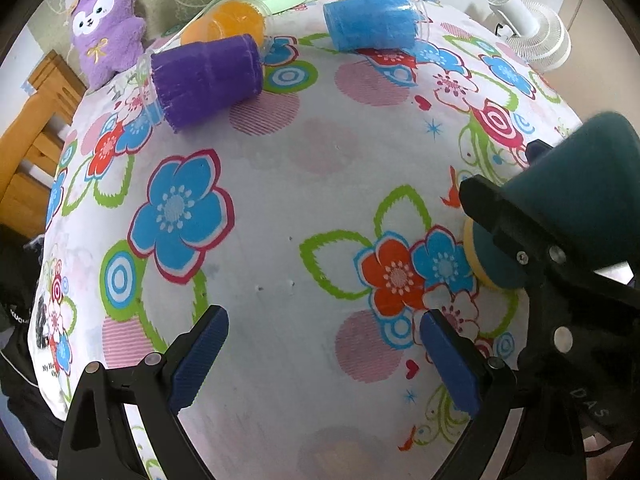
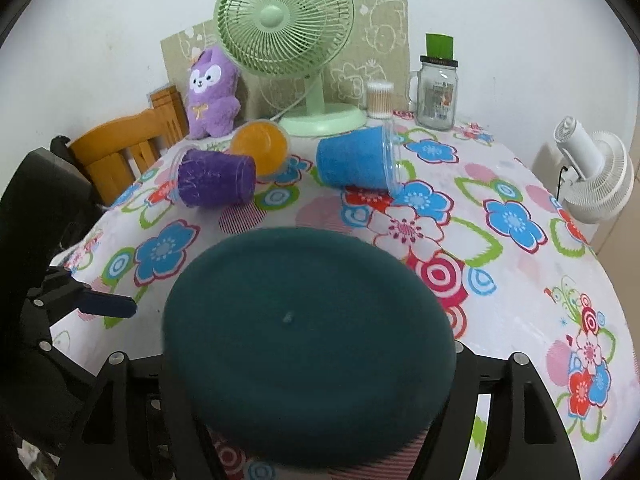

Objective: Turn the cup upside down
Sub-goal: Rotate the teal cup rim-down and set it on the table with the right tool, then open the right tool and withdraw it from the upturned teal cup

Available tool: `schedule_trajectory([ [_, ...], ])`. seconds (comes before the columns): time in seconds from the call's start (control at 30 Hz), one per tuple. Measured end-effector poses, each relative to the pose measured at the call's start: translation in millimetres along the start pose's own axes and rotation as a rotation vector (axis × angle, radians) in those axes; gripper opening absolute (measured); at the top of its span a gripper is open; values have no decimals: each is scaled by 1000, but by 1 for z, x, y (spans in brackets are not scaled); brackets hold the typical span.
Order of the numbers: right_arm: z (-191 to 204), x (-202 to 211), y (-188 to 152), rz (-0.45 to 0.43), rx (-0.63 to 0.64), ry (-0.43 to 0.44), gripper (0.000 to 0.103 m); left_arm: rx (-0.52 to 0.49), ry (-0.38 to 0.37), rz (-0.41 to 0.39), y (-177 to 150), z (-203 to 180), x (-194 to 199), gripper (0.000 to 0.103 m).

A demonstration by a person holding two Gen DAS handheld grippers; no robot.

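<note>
My right gripper (image 2: 308,420) is shut on a dark teal cup (image 2: 308,320), whose round base faces the camera and hides the fingertips. In the left wrist view the same teal cup (image 1: 580,184) is at the right, held above the tablecloth with its yellowish rim facing down and left. My left gripper (image 1: 324,356) is open and empty over the floral cloth. A purple cup (image 1: 204,80), a blue cup (image 1: 372,20) and an orange cup (image 1: 236,20) lie on their sides at the far end of the table.
A floral tablecloth (image 2: 520,272) covers the table. At the back stand a green fan (image 2: 286,24), a purple plush toy (image 2: 212,92), a glass jar (image 2: 436,96) and a cotton swab tub (image 2: 379,100). A white fan (image 2: 592,168) is at the right, a wooden chair (image 2: 120,144) at the left.
</note>
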State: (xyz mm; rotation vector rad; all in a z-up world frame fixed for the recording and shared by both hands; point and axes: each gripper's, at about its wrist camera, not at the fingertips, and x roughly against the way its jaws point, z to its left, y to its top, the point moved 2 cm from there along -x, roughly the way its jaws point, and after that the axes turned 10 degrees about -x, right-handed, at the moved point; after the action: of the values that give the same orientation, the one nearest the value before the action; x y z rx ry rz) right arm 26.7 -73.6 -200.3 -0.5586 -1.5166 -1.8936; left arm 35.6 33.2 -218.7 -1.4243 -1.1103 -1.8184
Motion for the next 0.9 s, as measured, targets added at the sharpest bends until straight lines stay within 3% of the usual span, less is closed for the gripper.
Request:
schedule_trajectory([
  [0.23,8,21,5,42,38,-18,93,-9,-32,33,-9,-11,18,99],
  [0.57,11,65,30,70,-46,-51,93,57,-95,-1,-17,-6,72,99],
  [0.9,6,114,69,80,-80,-46,94,152,-33,-69,3,17,121,100],
])
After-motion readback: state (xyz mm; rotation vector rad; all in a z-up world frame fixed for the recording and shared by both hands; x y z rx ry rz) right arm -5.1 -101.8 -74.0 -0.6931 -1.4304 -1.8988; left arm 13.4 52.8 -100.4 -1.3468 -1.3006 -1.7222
